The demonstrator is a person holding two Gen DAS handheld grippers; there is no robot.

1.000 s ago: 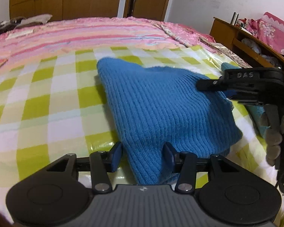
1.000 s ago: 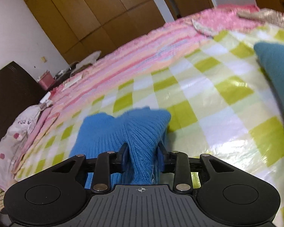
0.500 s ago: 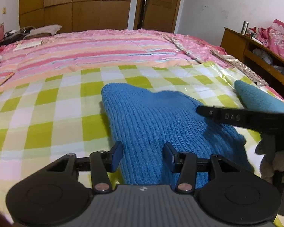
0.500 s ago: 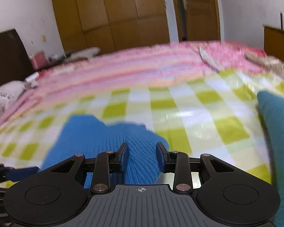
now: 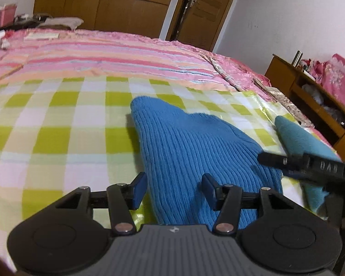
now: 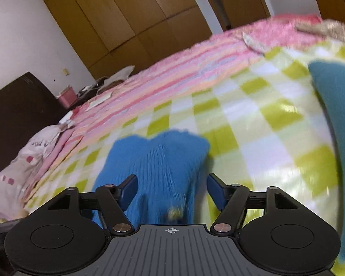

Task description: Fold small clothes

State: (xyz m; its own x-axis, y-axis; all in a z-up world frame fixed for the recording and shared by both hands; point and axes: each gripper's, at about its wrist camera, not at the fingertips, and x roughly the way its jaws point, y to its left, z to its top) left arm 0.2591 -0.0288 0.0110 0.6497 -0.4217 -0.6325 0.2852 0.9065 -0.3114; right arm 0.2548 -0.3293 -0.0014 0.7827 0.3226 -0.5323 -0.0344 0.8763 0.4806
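Note:
A folded blue ribbed knit garment (image 5: 191,147) lies on the green-checked cloth (image 5: 64,142) on the bed. My left gripper (image 5: 174,189) is open, its jaws standing either side of the garment's near edge. My right gripper (image 6: 172,189) is open too, jaws wide apart over the same blue garment (image 6: 158,158), which lies loose between them. The right gripper's black body (image 5: 310,164) shows at the right of the left wrist view, beside the garment.
A folded teal garment (image 5: 303,138) lies to the right of the blue one; it also shows in the right wrist view (image 6: 335,119). Pink striped bedding (image 5: 103,53) covers the far bed. A wooden cabinet (image 5: 310,96) stands at the right, wardrobes (image 5: 99,2) behind.
My right gripper has opened and let go of the blue garment, which has dropped onto the cloth. My left gripper stays open at the garment's near edge.

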